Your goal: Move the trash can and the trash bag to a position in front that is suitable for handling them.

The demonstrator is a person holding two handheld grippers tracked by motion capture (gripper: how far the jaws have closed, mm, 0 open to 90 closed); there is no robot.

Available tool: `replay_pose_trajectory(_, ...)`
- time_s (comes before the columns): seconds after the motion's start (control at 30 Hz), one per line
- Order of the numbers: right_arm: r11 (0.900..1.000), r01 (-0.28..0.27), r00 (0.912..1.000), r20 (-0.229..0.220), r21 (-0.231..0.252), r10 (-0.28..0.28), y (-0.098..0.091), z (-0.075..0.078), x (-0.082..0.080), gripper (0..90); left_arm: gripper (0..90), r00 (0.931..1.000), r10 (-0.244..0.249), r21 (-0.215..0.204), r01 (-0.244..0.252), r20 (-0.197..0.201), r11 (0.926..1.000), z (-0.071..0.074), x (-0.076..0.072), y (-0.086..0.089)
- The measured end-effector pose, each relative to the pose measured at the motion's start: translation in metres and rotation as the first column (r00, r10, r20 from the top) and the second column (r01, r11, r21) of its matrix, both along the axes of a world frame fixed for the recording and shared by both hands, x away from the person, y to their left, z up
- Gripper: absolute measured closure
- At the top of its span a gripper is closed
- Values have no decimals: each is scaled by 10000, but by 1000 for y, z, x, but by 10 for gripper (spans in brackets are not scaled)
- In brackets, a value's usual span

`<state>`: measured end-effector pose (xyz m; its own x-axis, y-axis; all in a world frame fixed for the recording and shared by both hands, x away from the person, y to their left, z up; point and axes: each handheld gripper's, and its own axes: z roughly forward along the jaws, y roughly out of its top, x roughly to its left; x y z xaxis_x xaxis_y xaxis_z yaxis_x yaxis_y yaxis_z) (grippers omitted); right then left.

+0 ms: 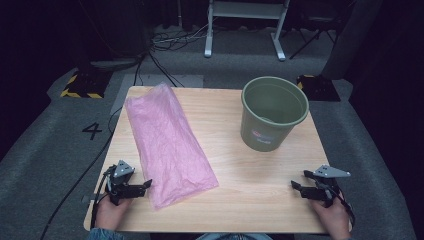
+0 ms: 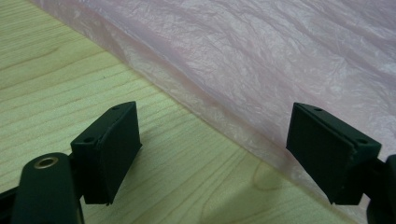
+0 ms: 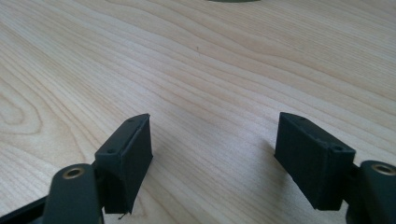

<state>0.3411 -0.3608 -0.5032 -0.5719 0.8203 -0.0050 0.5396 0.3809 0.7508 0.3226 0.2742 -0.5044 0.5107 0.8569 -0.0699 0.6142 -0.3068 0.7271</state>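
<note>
Pink bag (image 1: 167,145) edge lies beside the left gripper (image 1: 141,186); both grippers' fingers spread, empty.

The pale wooden tabletop (image 1: 235,200) has a smooth, faintly sheened finish with flowing grain lines and a small knot. The thin pink plastic bag (image 1: 167,142) lying flat on it is translucent, finely crinkled and softly glossy. The olive-green round plastic bucket (image 1: 272,114) looks smooth and semi-matt. Both grippers' black fingers (image 2: 109,149) appear to be matt moulded plastic, with brass-coloured metal eyelets at their bases.
</note>
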Motion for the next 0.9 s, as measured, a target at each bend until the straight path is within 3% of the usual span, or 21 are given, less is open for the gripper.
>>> replay_pose_trajectory(0.13, 10000, -57, 10000, 39, 20, 57, 0, 0, -1, 326, 192, 9997, -216, 394, 213, 78, 9990, 1, -1, -3)
replay_pose_trajectory(0.27, 10000, 25, 9998, -182, -25, -25, -2, 4, 1, 437, 228, 9995, -317, 328, 316, 32, 9990, 4, -2, -4)
replay_pose_trajectory(0.4, 10000, 3, 9988, -485, 100, 2, -3, 7, 2, 490, 248, 9989, -379, 260, 372, 264, 9990, 13, -6, -4)
replay_pose_trajectory(0.5, 9997, 35, 9999, -129, -232, -38, -6, 21, 0, 485, 286, 9982, -375, 73, 372, 463, 9993, 24, -9, -6)
replay_pose_trajectory(0.63, 9994, 198, 9993, 313, -266, -190, -13, 39, -3, 463, 299, 9970, -516, 81, 512, 580, 9987, 30, -8, -9)
replay_pose_trajectory(0.77, 9986, 497, 9963, 700, 179, -508, -21, 67, -7, 452, 300, 9961, -648, 148, 641, 596, 9978, 35, -6, -12)
replay_pose_trajectory(0.8, 9986, 497, 9963, 700, 179, -508, -21, 67, -7, 452, 300, 9965, -629, 28, 629, 548, 9980, 36, -6, -12)
replay_pose_trajectory(0.9, 9970, 602, 9939, 893, 482, -643, -19, 87, -7, 455, 296, 9966, -596, -185, 607, 575, 9980, 41, -8, -12)
